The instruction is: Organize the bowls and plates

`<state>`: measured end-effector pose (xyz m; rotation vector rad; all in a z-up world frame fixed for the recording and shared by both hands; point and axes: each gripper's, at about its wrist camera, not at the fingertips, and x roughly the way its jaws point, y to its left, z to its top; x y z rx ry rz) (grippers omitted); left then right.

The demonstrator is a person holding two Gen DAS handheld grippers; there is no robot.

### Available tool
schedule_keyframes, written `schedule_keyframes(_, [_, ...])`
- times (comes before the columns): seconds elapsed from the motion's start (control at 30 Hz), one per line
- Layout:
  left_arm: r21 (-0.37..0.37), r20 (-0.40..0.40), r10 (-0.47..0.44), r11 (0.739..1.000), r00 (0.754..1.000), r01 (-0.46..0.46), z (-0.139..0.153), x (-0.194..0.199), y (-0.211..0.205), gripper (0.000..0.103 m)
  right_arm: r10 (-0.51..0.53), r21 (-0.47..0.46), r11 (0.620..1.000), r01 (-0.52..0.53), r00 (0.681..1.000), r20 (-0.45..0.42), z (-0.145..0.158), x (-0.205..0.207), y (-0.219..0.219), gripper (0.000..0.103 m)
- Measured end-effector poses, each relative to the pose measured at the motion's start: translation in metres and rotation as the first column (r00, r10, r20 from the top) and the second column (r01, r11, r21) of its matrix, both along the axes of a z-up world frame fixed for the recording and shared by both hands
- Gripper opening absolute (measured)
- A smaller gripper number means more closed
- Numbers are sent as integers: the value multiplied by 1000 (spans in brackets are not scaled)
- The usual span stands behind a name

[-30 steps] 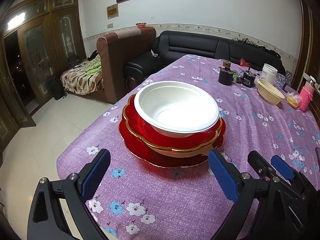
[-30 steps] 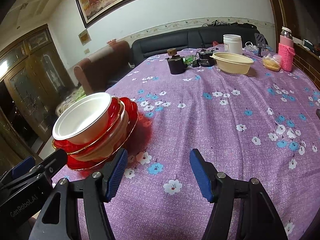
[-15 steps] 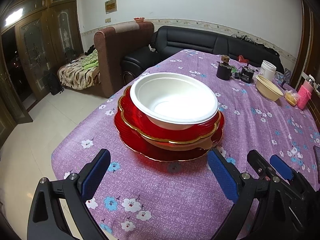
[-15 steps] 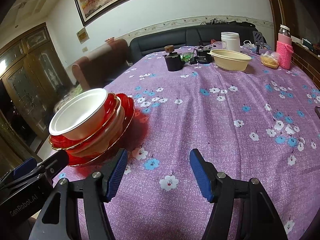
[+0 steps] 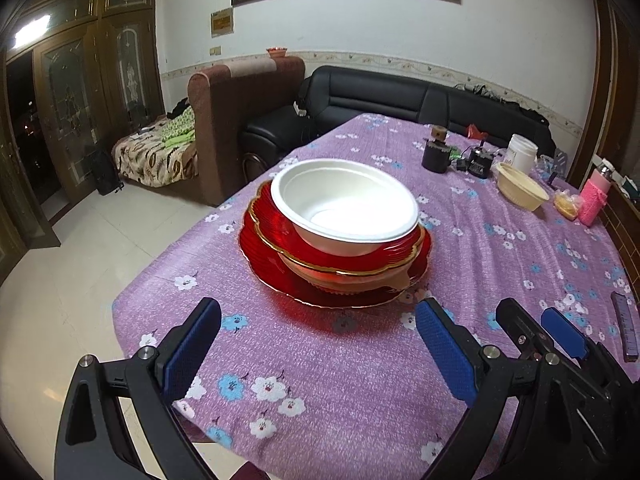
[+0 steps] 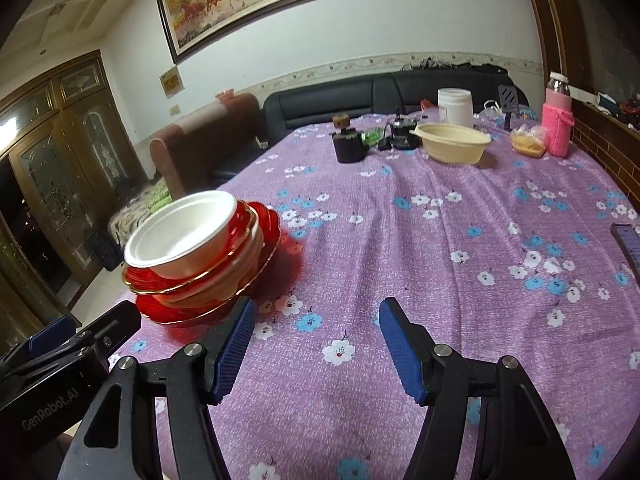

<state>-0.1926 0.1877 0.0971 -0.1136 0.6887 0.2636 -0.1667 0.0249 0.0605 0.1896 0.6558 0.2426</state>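
A stack stands near the table's left edge: a white bowl [image 5: 344, 204] on a gold-rimmed red plate [image 5: 272, 224], on a beige bowl [image 5: 360, 282], on a large red plate [image 5: 276, 276]. My left gripper [image 5: 316, 312] is open and empty, a short way in front of the stack. The right gripper [image 6: 317, 312] is open over bare cloth, to the right of the stack, with the white bowl [image 6: 188, 232] at its left. A second beige bowl [image 6: 452, 144] sits far back on the right. Each gripper shows in the other's view, the right gripper [image 5: 536, 320] and the left gripper [image 6: 80, 336].
The purple flowered tablecloth [image 5: 360, 380] covers the table. At the back stand a black cup [image 5: 436, 156], a white jar [image 5: 520, 152], a pink bottle [image 5: 596, 196] and a food bag [image 5: 566, 204]. A dark flat object [image 5: 624, 328] lies at the right. Tiled floor [image 5: 60, 280] lies left.
Both grippers have drawn back from the stack, which now looks smaller and farther off. Both stayed open and empty. The stack has not moved.
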Motion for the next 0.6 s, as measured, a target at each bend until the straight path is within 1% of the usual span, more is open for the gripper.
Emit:
schedule_keyframes(0.2, [10, 74, -12, 1000, 997, 11, 16, -31, -7, 98, -12, -2, 1000, 12, 998, 68, 19, -30, -7, 70])
schedule_keyframes(0.37, [17, 122, -25, 1000, 992, 23, 31, -49, -12, 98, -18, -9, 1000, 19, 993, 113, 34, -55, -12, 72])
schedule_keyframes(0.5, [49, 183, -36, 998, 982, 28, 46, -61, -19, 98, -22, -19, 1000, 25, 985, 170, 48, -67, -17, 73])
schedule_keyframes(0.6, [88, 231, -63, 995, 971, 43, 61, -66, -28, 98, -30, -15, 999, 34, 976, 214, 65, -72, -26, 77])
